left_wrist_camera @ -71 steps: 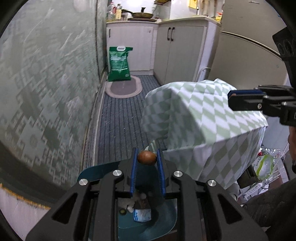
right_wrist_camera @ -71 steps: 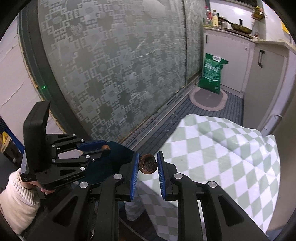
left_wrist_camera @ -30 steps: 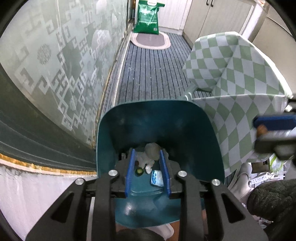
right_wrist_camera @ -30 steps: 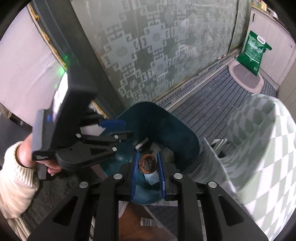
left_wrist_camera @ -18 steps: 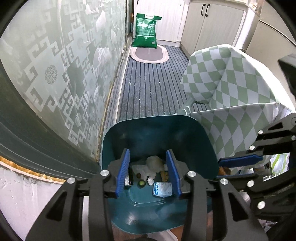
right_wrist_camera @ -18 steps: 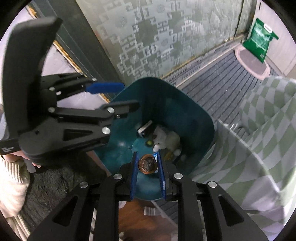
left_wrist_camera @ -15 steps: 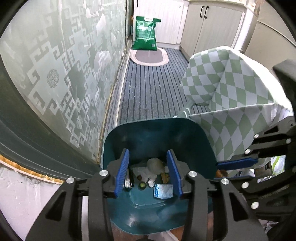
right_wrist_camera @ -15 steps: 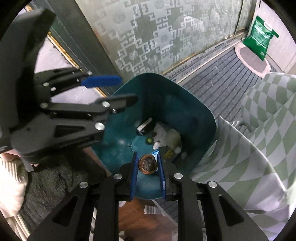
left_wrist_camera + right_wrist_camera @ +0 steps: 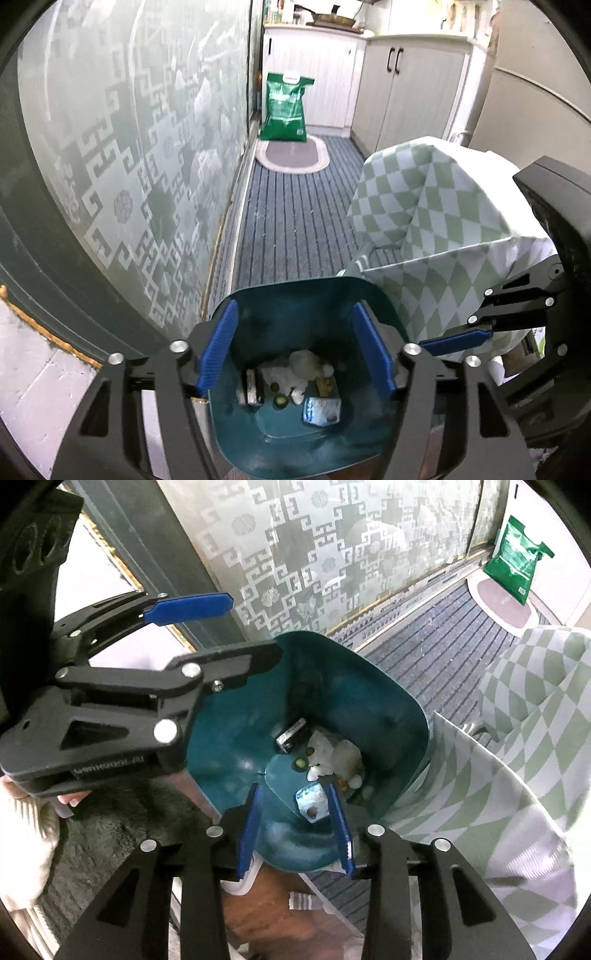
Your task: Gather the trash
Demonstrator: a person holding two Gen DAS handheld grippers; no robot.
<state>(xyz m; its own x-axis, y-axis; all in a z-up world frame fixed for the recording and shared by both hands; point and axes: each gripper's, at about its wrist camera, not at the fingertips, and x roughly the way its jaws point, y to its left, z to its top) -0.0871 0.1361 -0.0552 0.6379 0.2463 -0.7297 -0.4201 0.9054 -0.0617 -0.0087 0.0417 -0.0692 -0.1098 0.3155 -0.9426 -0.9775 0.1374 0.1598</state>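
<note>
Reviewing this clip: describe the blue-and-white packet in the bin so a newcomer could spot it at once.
Start at the teal bin standing between the patterned glass door and the green-checked cloth. On its floor lies a cluster of trash; the blue-and-white packet is the piece nearest the right gripper, between its open jaws. It alone is flat, squarish and blue-printed, unlike the crumpled white tissue and dark box behind.

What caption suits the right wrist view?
Open right gripper above a teal bin holding scraps, open left gripper alongside.
</note>
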